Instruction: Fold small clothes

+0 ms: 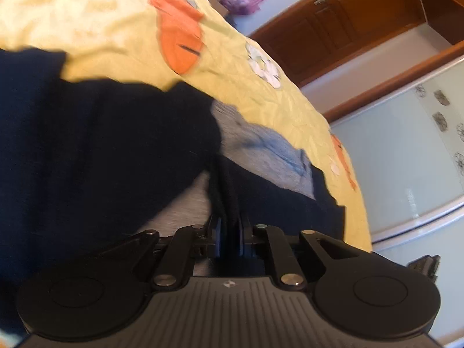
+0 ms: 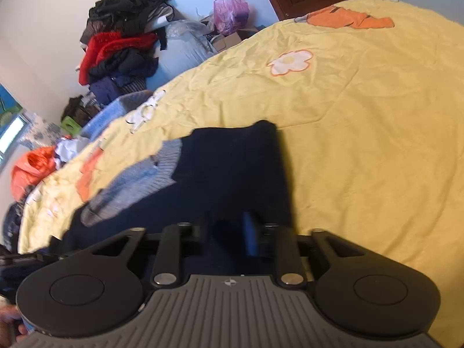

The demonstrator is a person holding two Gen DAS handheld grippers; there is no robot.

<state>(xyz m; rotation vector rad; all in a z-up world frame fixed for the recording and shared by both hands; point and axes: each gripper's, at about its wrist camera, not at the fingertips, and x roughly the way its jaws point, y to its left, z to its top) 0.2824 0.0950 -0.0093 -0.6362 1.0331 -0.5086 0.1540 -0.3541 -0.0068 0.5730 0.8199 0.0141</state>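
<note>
Starting at the left gripper [image 1: 229,232]: its blue pads are pinching together on a thin dark fold of the navy garment [image 1: 95,150], and the cloth is running straight out from between them. Over at the right gripper [image 2: 232,232], the jaws are sitting narrow with navy cloth bunched between them; the pads look to be clamping that edge, though the left pad is lost against the dark fabric.

Moving outward, the navy garment is lying on the yellow bedspread [image 2: 362,145], stretching away from both grippers, its far end already doubled into a squarish edge in the right wrist view. Just beside it, touching and partly tucked under it, a grey-blue knitted piece [image 2: 136,182] is lying rumpled.

As for progress, I'm judging this as mid-fold: both near corners are gripped, the garment is partly squared up, but it is not yet a neat packet, and the knitted piece is looking untouched.

On containers: a purple plastic bag [image 2: 230,11] is standing beyond the bed with something dark inside, contents too unclear to name. A heap of dark and red clothes [image 2: 124,40] is piling loose against the wall.
</note>
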